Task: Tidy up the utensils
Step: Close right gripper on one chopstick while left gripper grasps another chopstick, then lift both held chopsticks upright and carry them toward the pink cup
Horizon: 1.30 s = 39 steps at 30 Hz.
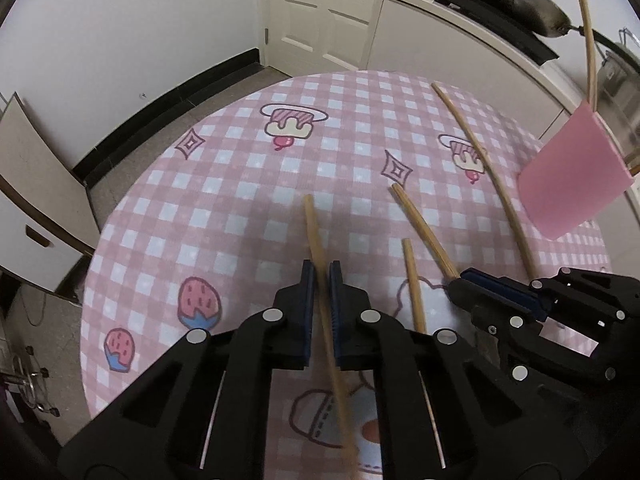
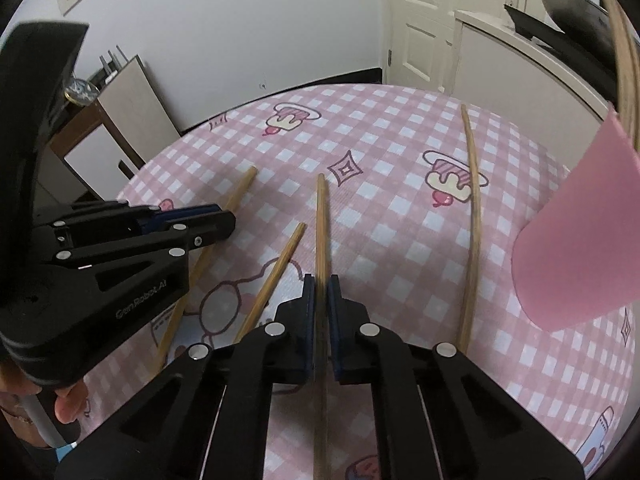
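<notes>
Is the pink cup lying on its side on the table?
No, the pink cup stands upright on the checked tablecloth, with chopsticks sticking up out of its top.

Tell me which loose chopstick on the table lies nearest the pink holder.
The long curved-looking chopstick farthest right on the checked tablecloth, beside the pink holder. No gripper touches it; the short loose chopstick lies between the two gripped ones.

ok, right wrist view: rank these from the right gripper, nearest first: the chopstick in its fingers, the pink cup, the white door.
1. Chopstick: clamped in the right gripper, centre of view.
2. Pink cup: off to the right, more chopsticks standing in it.
3. White door: beyond the table, upper right.
</notes>
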Each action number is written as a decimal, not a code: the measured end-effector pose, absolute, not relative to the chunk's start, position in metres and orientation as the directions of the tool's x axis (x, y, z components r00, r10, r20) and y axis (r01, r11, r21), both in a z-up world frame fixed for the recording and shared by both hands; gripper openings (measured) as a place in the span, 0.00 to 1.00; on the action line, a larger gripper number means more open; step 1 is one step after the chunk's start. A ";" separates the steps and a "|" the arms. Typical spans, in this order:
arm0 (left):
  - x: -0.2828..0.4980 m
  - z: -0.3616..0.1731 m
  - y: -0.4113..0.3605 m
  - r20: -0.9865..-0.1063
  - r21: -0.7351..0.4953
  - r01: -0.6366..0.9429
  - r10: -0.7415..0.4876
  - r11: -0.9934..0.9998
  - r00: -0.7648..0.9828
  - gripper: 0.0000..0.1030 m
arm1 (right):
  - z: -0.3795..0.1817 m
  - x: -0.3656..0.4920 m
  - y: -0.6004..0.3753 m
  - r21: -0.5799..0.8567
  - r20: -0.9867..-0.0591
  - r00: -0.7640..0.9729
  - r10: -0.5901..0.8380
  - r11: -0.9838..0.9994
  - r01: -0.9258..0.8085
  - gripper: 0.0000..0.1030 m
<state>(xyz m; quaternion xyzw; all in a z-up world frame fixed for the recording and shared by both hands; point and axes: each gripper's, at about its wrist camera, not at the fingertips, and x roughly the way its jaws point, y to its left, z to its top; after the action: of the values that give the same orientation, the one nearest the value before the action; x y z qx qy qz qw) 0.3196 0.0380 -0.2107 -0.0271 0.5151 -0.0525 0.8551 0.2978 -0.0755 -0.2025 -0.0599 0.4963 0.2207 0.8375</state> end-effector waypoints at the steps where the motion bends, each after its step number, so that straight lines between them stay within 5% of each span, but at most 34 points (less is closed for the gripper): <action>1: 0.318 -0.209 0.038 -0.876 -0.105 0.059 -0.120 0.993 0.468 0.07 | -0.200 0.296 -0.077 0.122 -0.854 0.414 0.315 0.895 -0.428 0.05; 21: 0.230 -0.069 0.023 -0.678 -0.171 0.159 -0.233 0.972 0.697 0.05 | -0.074 0.222 -0.121 0.122 -0.664 0.628 0.406 0.887 -0.445 0.05; 39: 0.256 -0.131 0.037 -0.830 -0.138 0.079 -0.159 0.987 0.535 0.07 | -0.083 0.238 -0.118 0.152 -0.715 0.566 0.410 0.882 -0.447 0.05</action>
<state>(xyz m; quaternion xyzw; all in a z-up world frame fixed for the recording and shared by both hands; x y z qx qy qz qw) 0.2560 0.0369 -0.1308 -0.0419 0.4773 -0.0679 0.8751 0.2377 -0.1181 -0.0827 -0.0228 0.3980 0.2423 0.8845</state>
